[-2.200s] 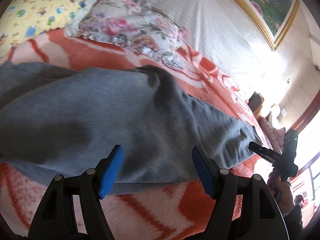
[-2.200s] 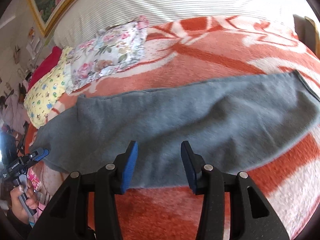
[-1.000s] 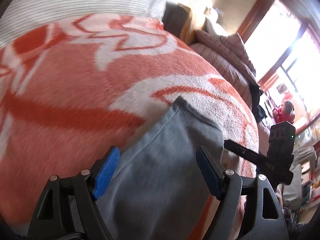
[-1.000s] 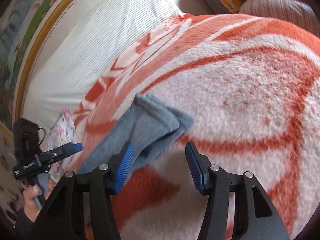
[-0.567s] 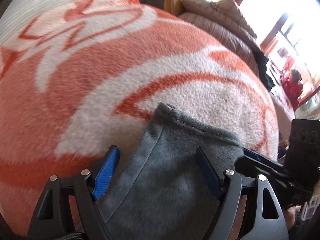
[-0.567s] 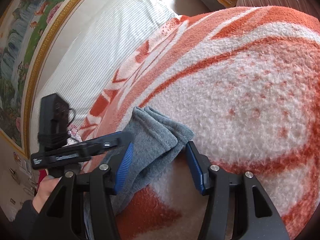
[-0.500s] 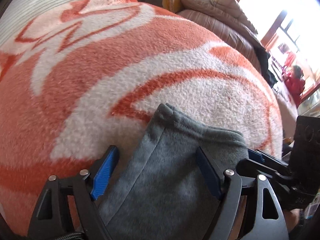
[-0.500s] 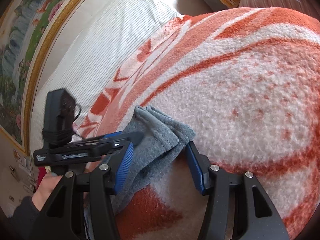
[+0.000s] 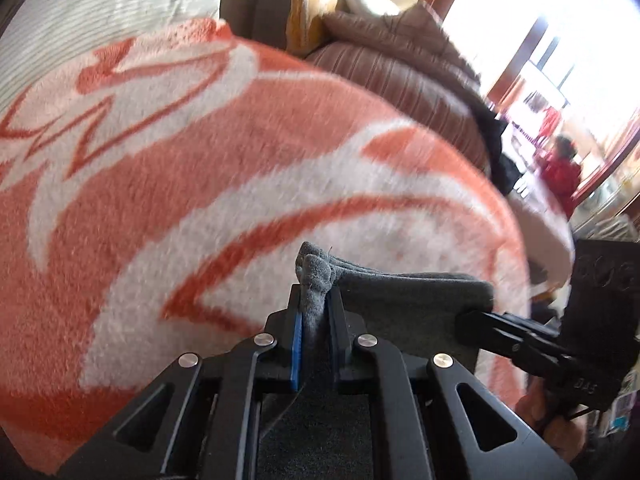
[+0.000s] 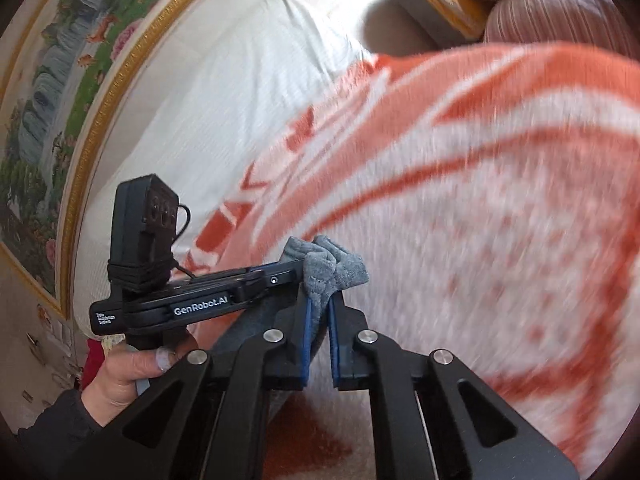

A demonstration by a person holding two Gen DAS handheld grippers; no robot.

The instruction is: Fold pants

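Note:
The grey fleece pants (image 9: 400,300) lie on an orange and white blanket (image 9: 180,184); only the leg cuff end shows. My left gripper (image 9: 314,304) is shut on one corner of the cuff, bunched fabric sticking up between the blue pads. My right gripper (image 10: 318,300) is shut on the other corner of the cuff (image 10: 332,268). The right gripper shows at the right of the left wrist view (image 9: 520,340). The left gripper shows beside the cuff in the right wrist view (image 10: 192,300). The rest of the pants is hidden under the grippers.
The blanket (image 10: 480,200) covers the bed. A white striped headboard cushion (image 10: 224,100) and a framed painting (image 10: 52,100) stand at the back. A brown striped quilt (image 9: 420,68) lies past the bed edge. A bright window (image 9: 540,40) is far right.
Both grippers were open around the cuff corners half a second ago; both have now closed on the fabric. The cuff is bunched and lifted slightly.

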